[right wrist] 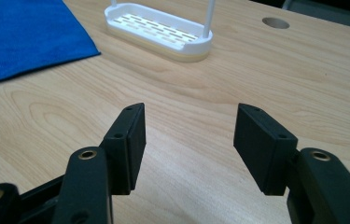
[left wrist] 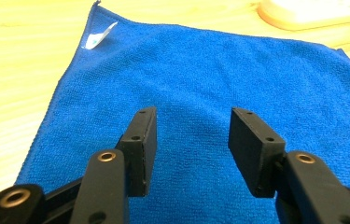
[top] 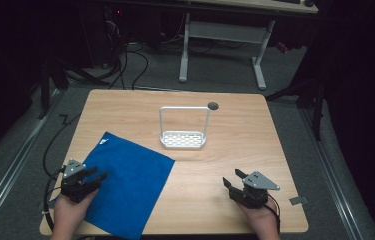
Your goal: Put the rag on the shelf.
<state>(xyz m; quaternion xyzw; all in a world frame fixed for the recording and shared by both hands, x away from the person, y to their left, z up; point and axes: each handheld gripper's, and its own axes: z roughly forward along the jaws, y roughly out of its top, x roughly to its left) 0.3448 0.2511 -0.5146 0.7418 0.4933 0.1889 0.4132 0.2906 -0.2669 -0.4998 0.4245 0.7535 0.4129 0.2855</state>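
My left hand-held gripper hovers over the blue cloth, jaws wide and empty; the cloth lies flat at seven o'clock on the bench. My right hand-held gripper, also open and empty, sits at five o'clock over bare wood. If I pinch too shallow, I think the jaws could slide off the cloth or bunch it. The left gripper view catches a white tag at the cloth's corner; the right gripper view shows the slots in the white rack.
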